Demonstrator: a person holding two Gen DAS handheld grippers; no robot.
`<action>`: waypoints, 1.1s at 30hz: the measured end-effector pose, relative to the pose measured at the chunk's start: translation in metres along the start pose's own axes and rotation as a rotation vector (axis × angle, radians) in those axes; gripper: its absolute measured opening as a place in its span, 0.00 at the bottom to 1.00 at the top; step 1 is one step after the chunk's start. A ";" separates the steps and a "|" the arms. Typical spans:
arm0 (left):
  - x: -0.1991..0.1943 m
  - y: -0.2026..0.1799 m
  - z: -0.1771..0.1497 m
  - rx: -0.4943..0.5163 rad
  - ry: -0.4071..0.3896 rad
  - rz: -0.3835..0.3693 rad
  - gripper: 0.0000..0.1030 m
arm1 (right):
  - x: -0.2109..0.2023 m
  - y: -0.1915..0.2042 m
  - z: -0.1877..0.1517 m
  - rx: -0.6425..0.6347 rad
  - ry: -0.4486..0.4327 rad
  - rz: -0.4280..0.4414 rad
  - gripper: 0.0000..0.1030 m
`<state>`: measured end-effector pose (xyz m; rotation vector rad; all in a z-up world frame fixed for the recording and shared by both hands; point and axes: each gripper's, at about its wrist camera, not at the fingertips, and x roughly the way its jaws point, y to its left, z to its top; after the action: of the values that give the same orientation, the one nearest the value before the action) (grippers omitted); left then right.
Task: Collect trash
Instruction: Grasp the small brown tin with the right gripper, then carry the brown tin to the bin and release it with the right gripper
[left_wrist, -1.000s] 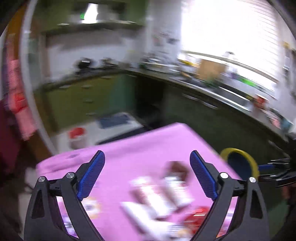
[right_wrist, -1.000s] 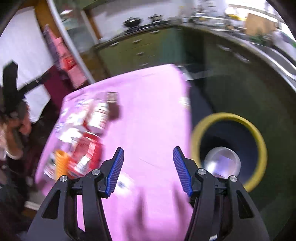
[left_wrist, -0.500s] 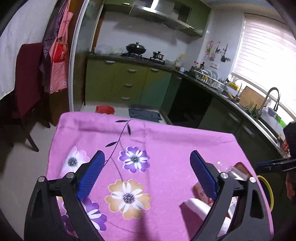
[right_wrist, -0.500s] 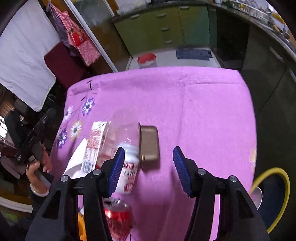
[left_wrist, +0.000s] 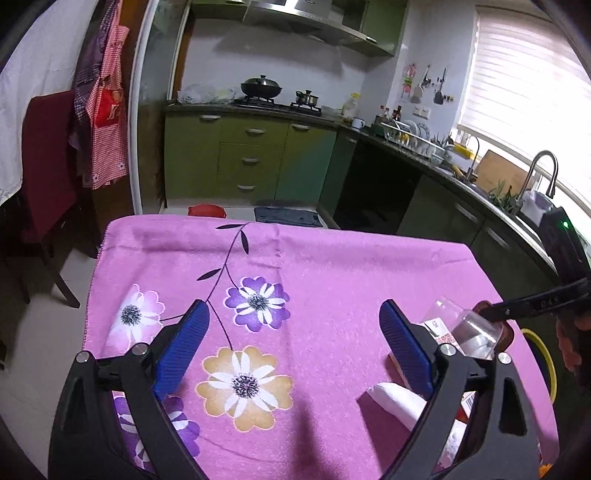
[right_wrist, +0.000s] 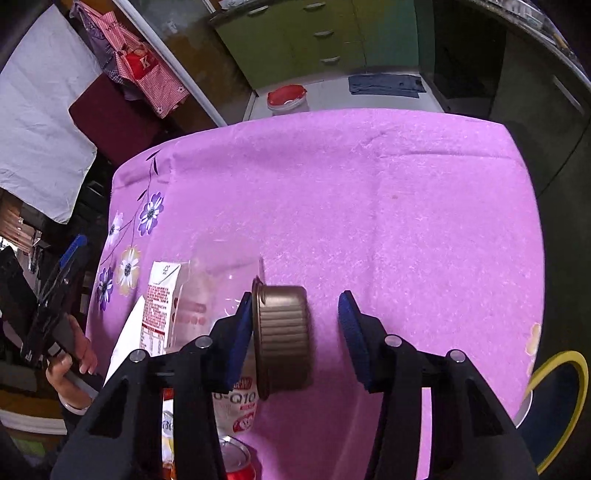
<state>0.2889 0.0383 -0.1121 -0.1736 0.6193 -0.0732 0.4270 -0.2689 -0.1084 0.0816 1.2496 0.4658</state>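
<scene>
status: collection barely begun. right gripper (right_wrist: 295, 334) fingers half open, just been closing around the brown tin (right_wrist: 282, 338), not yet clamped. carton (right_wrist: 159, 302), bottle and can remain near the worktop (right_wrist: 369, 192) left edge. left gripper (left_wrist: 293, 347) wide, empty.

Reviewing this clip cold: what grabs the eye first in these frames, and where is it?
The bright pink flowered tablecloth fills both views. In the right wrist view a ribbed brown tin lies on its side between the right gripper's jaws, which have just been closing: the left pad is against it, the other still clear. Cartons and a red can crowd the near left, and a yellow-rimmed bin stands off the table's right edge.
</scene>
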 end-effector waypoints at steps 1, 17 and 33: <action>0.001 0.000 -0.001 0.003 0.002 0.001 0.86 | 0.003 0.000 0.001 0.002 0.003 0.000 0.46; 0.008 -0.001 -0.004 0.004 0.020 0.007 0.86 | -0.005 -0.005 0.001 -0.006 -0.073 -0.030 0.27; 0.009 0.002 -0.005 -0.006 0.022 0.006 0.86 | -0.138 -0.082 -0.090 0.100 -0.288 -0.252 0.27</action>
<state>0.2937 0.0386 -0.1218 -0.1767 0.6416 -0.0675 0.3358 -0.4132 -0.0403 0.0718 0.9830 0.1654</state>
